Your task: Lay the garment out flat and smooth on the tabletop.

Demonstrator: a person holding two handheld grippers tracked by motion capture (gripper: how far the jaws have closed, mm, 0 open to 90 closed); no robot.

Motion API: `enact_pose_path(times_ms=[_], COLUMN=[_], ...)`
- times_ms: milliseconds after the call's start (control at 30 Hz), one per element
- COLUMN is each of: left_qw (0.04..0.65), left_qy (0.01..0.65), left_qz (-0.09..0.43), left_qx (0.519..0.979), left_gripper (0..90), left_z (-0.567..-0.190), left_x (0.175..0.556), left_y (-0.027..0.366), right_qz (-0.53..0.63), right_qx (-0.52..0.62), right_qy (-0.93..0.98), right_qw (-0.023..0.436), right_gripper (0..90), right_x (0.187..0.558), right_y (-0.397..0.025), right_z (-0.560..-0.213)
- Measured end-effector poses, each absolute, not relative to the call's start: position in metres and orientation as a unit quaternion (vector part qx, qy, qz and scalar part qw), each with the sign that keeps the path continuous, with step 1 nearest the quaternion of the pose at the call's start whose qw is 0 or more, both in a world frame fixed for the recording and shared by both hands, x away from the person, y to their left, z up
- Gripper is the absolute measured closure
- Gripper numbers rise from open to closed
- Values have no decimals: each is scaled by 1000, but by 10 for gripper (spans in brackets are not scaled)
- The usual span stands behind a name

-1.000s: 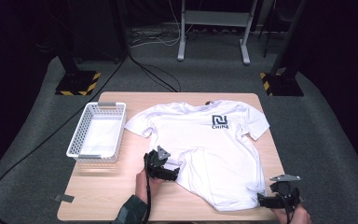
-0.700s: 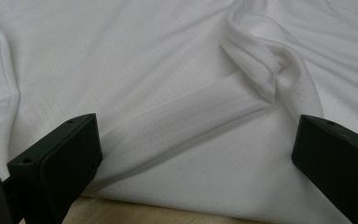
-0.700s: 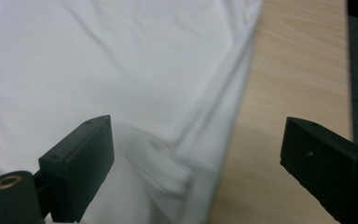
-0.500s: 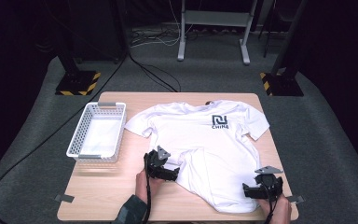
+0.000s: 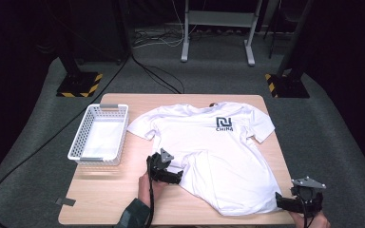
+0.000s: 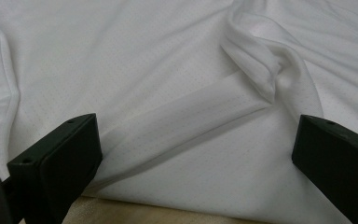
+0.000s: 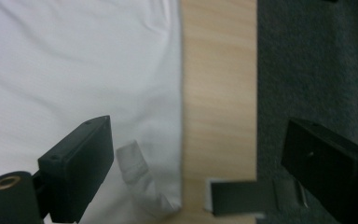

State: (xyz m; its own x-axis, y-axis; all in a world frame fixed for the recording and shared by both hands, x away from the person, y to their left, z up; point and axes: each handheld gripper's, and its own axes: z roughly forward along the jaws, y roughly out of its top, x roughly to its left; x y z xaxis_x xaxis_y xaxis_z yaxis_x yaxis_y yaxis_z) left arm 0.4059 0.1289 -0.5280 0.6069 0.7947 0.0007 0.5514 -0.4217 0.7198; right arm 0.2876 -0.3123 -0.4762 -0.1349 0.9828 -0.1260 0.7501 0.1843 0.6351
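Note:
A white T-shirt (image 5: 209, 142) with a dark "CHINA" logo lies spread face-up on the wooden table (image 5: 104, 194). My left gripper (image 5: 175, 176) rests at the shirt's lower left hem, open. In the left gripper view its jaws (image 6: 196, 135) straddle a raised fold (image 6: 261, 70) of the white cloth (image 6: 168, 70) without pinching it. My right gripper (image 5: 281, 202) is at the table's front right corner, just beside the shirt's bottom corner. It is open (image 7: 196, 144) over the hem edge (image 7: 74, 60) and bare wood (image 7: 216, 93).
A white wire basket (image 5: 78, 142) stands on the table's left side. A grey tape strip (image 5: 65, 201) is stuck near the front left corner. Grey carpet (image 7: 317, 60) lies past the right table edge. Black stand bases with hazard stripes (image 5: 78, 84) sit behind.
My right gripper moved in toward the shirt's bottom corner, then drew back right to the table corner. The left gripper stayed put.

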Motion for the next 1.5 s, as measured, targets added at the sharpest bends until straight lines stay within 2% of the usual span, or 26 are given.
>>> enact_pose_path(times_ms=[233,400,500,633,767,867,1100,1200,1500], left_qw=[349,361,378,370,343,313,321,328,354], left_qy=[408,402,387,361,354,354,357,349,360], left_qz=[170,186,187,185,179,183,178,179,152], left_qx=[826,821,820,836,852,862,859,859,850], left_gripper=[12,36,47,104,225,368,737,852,867], left_z=[-527,-511,-498,-488,-493,-500,-509,-510,-506], left_x=[406,405,406,416,435,443,442,438,409], left_y=[129,126,114,85,56,42,48,51,90], right_qz=[270,283,289,303,307,309,310,310,310], right_qx=[559,559,561,565,564,566,571,572,575], right_qy=[741,738,734,728,727,725,722,721,719], right_qw=[257,252,250,243,243,240,238,239,240], right_gripper=[66,61,59,49,47,47,42,42,41], right_x=[322,341,345,345,345,346,346,346,346], right_y=[-283,-284,-287,-291,-291,-292,-293,-293,-294], right_z=[-489,-507,-516,-525,-526,-526,-526,-526,-526])
